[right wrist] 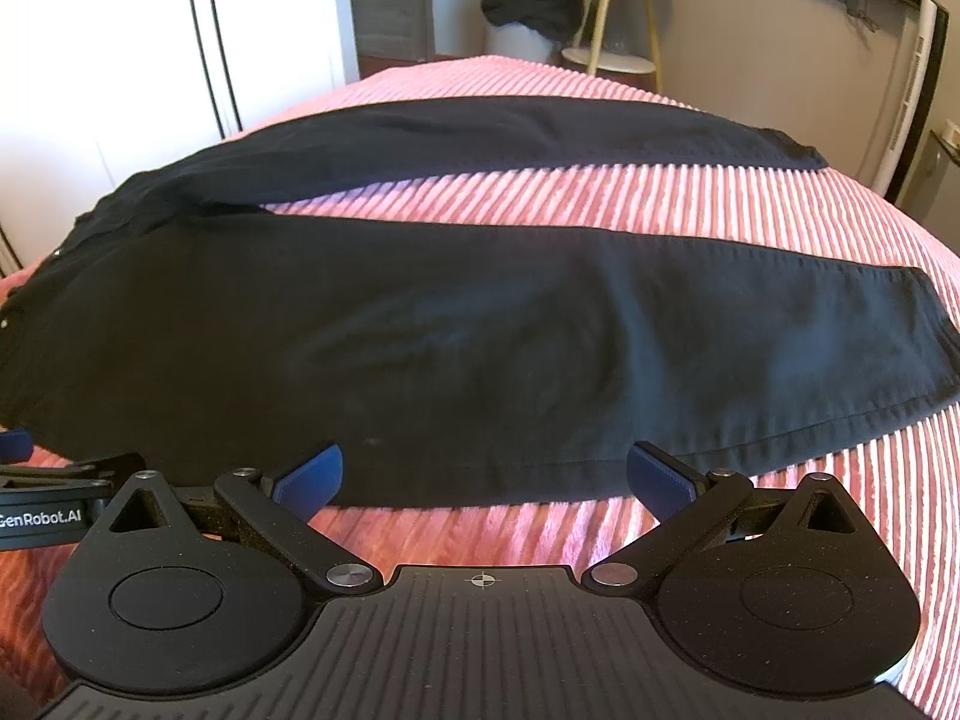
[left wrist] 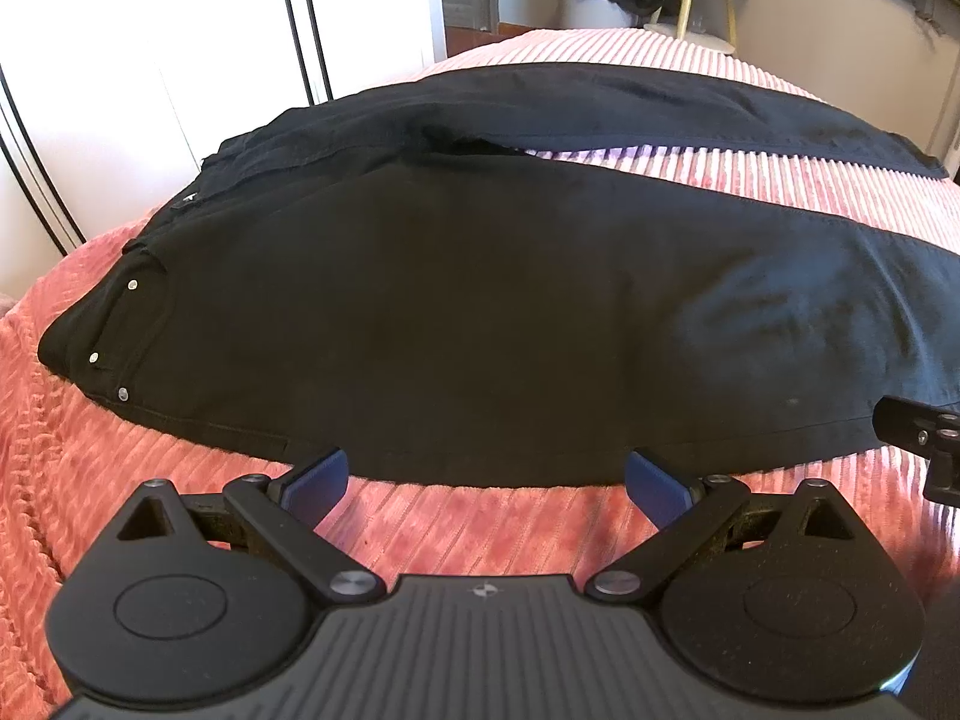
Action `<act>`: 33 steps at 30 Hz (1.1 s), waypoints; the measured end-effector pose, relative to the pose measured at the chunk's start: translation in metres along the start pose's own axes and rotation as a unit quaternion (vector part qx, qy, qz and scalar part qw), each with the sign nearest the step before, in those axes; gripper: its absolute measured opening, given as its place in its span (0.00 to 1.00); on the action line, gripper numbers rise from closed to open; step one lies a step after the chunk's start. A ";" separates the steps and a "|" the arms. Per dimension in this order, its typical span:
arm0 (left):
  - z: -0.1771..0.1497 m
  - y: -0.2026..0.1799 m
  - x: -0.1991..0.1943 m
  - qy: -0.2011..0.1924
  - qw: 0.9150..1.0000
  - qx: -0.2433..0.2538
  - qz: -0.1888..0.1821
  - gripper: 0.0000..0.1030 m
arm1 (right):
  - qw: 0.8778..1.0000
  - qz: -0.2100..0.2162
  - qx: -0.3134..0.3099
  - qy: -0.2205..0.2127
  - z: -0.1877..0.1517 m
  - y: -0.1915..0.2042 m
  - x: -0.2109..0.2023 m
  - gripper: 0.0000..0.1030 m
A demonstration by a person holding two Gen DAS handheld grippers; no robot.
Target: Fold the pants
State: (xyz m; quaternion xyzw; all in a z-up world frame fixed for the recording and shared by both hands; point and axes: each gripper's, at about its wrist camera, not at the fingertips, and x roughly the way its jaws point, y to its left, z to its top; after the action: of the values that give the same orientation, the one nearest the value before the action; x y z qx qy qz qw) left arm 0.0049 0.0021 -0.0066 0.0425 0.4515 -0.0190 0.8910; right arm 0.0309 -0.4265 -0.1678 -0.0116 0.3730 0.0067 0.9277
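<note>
Pants point(left wrist: 480, 312) waistband – L view only

Matt black cloth pants point(left wrist: 480, 312) on a ribbed, plush pink bedspread point(left wrist: 780, 180).

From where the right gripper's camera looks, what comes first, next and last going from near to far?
Open right gripper → near black pant leg → strip of pink ribbed blanket → far black pant leg → white side table.

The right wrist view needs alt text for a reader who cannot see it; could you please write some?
Black pants lie flat on a pink ribbed bedspread, legs apart and running right. The open right gripper sits at the near leg's edge, holding nothing. The left gripper shows partly at the left edge.
</note>
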 end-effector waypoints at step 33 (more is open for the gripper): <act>0.000 0.005 0.004 0.019 1.000 -0.011 -0.007 0.96 | 1.000 -0.002 -0.001 0.004 0.000 0.000 0.001 1.00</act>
State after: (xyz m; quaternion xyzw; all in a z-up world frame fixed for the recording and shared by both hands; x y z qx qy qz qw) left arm 0.0075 0.0066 -0.0094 0.0300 0.4690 -0.0199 0.8824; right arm 0.0312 -0.4268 -0.1685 -0.0136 0.3763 0.0051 0.9264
